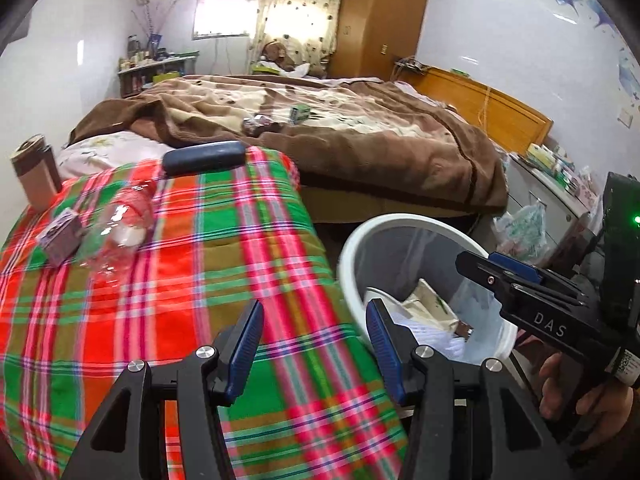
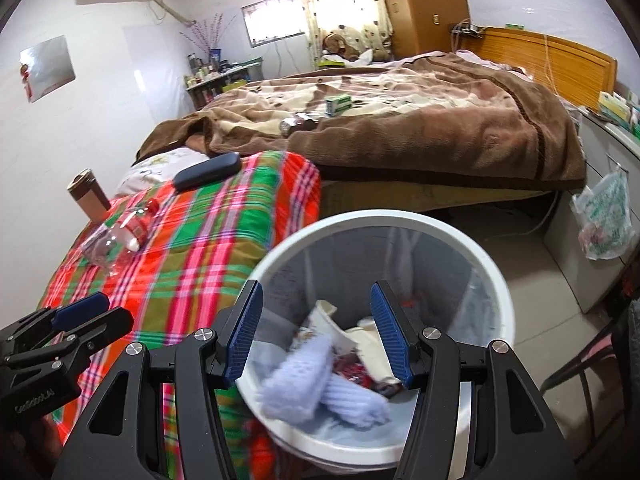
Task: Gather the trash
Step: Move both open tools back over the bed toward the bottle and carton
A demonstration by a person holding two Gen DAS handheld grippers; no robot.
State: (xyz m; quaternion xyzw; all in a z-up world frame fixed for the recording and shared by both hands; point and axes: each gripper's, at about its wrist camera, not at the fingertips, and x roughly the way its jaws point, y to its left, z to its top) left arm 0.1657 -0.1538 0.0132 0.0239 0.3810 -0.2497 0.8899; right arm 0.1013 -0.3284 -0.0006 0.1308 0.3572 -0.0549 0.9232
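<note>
bin [image 2: 496, 280] status: white trash bin with a clear liner sits on the floor just beside the plaid-covered surface [image 1: 192, 288], already holding crumpled paper cups [image 2: 360, 336], a pale blue knitted piece [image 2: 320, 388] and some red wrapper scraps. so part of the collecting looks done.

my left gripper [image 1: 316, 344] hangs over the plaid edge next to the bin rim, jaws apart, nothing between them. my right gripper [image 2: 316, 332] is over the bin mouth, jaws spread wide, also empty. neither is carrying anything.

left to pick, as far as i can judge:
- crushed clear plastic bottle [image 1: 120, 228] with red cap, lying on its side on the plaid
- small box [image 1: 60, 236] touching the bottle, tipped
- brown tumbler [image 1: 34, 172] standing at the far edge of the plaid. may not be trash, can't tell
- dark blue case [image 1: 204, 158] at the far edge, likely a keeper
- on the brown blanket [image 1: 360, 136]: a crumpled shiny wrapper [image 1: 260, 124] and a green-white carton [image 1: 300, 113] near it

my estimate: roughly midway. bottle and box are nearest to my left jaws, so those look like the next grab. blanket items sit well apart from the bin and need a longer reach.
</note>
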